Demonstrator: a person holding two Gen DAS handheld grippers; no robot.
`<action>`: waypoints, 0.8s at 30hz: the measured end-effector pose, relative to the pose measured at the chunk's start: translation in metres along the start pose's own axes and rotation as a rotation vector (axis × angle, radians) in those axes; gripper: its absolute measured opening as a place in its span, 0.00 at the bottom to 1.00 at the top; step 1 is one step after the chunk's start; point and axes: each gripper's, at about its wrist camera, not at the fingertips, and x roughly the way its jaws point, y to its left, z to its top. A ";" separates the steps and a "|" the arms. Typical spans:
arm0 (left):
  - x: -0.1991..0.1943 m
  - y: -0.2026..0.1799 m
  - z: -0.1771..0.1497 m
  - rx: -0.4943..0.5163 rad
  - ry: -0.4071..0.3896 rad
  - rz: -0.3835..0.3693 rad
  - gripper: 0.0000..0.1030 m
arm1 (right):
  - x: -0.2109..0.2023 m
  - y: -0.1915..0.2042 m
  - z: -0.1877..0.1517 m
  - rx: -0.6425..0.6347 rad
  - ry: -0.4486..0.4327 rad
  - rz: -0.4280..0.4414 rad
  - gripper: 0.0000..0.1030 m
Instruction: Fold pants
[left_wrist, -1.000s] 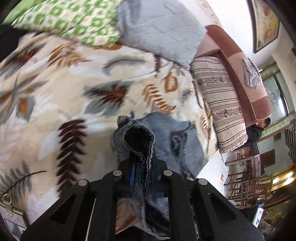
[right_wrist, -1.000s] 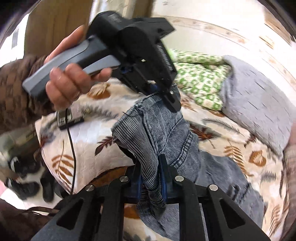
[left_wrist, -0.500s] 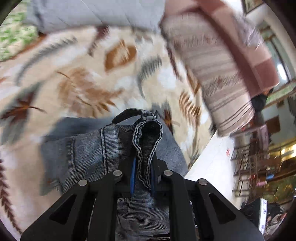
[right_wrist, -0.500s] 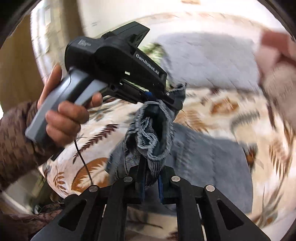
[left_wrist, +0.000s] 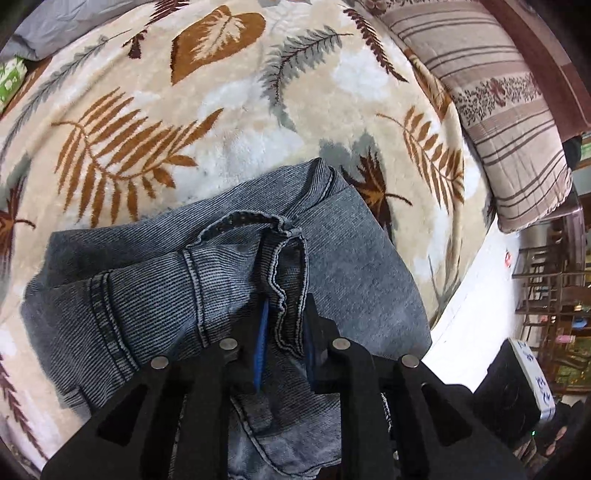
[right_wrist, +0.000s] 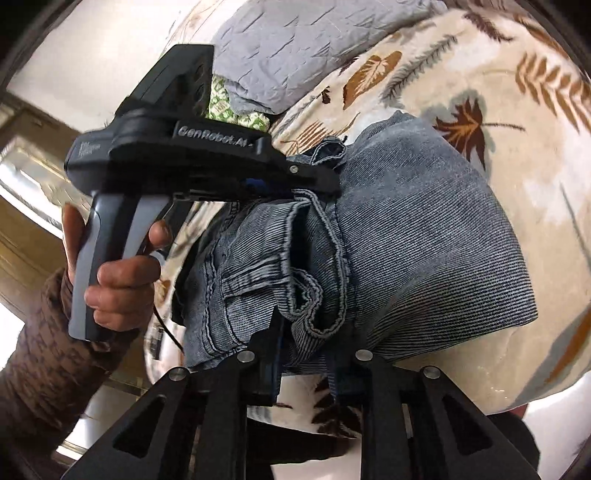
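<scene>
Grey-blue denim pants (left_wrist: 351, 266) lie folded over on a leaf-patterned blanket (left_wrist: 221, 122). My left gripper (left_wrist: 284, 325) is shut on a bunched hem edge of the pants, low over the folded layer. My right gripper (right_wrist: 306, 332) is shut on another bunched hem of the same pants (right_wrist: 424, 236). The left gripper (right_wrist: 325, 184) also shows in the right wrist view, held by a hand (right_wrist: 122, 280), its tip pressed into the denim just beyond my right fingers.
A striped pillow (left_wrist: 509, 110) lies at the blanket's right edge. A grey quilted pillow (right_wrist: 295, 48) and a green patterned one (right_wrist: 236, 114) sit at the far side. Beyond the bed edge are white floor (left_wrist: 472, 314), a dark box (left_wrist: 517, 398) and wooden chairs (left_wrist: 546, 273).
Both grippers have carried the hems across and down over the rest of the pants, so the denim now lies doubled on the blanket. Both stay shut on the fabric.
</scene>
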 end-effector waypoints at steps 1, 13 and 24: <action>-0.006 -0.002 0.000 0.017 0.009 0.003 0.14 | -0.002 0.000 0.000 -0.001 0.001 0.010 0.24; -0.063 -0.014 0.011 0.420 0.052 0.112 0.68 | -0.024 0.005 0.007 0.003 -0.061 0.096 0.71; -0.027 -0.015 0.025 0.627 0.162 0.171 0.68 | -0.011 -0.002 0.008 0.055 -0.073 -0.019 0.74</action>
